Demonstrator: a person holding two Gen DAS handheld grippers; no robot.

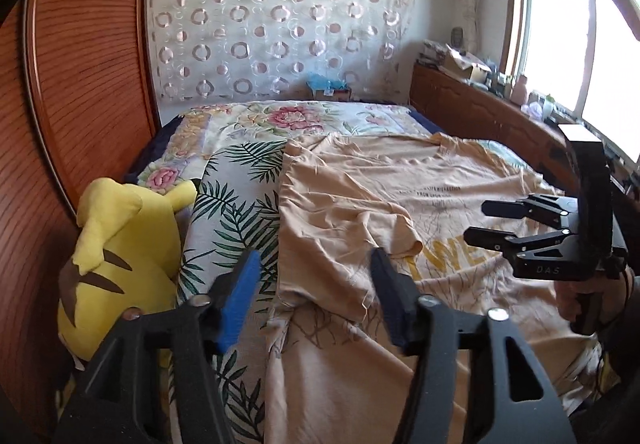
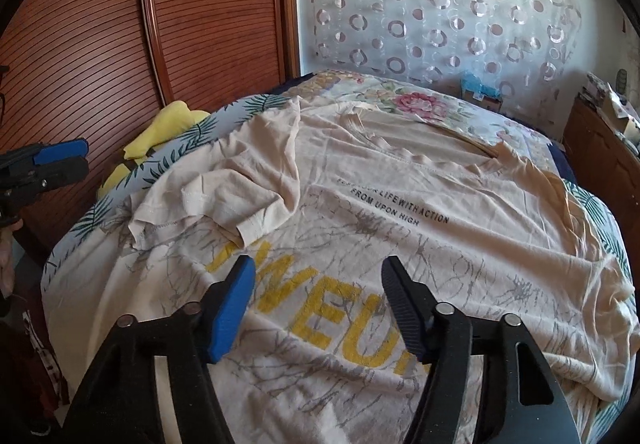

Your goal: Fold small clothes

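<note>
A beige T-shirt (image 2: 400, 244) with yellow letters and black print lies spread face up on the bed. Its left sleeve (image 2: 224, 200) is folded inward onto the chest. In the left wrist view that sleeve (image 1: 360, 228) lies just ahead of my left gripper (image 1: 314, 264), which hangs open above the shirt's left side with nothing between its fingers. My right gripper (image 2: 319, 268) hovers open over the yellow letters, holding nothing. Each gripper shows in the other's view: the right gripper (image 1: 484, 222) at the right edge, the left gripper (image 2: 64, 160) at the left edge.
A yellow plush toy (image 1: 116, 256) sits at the bed's left edge against the wooden wardrobe door (image 1: 88, 56). The floral bedspread (image 1: 248, 164) shows around the shirt. A wooden cabinet (image 1: 480, 108) with clutter runs under the window on the right. A small box (image 1: 328, 88) stands behind the bed.
</note>
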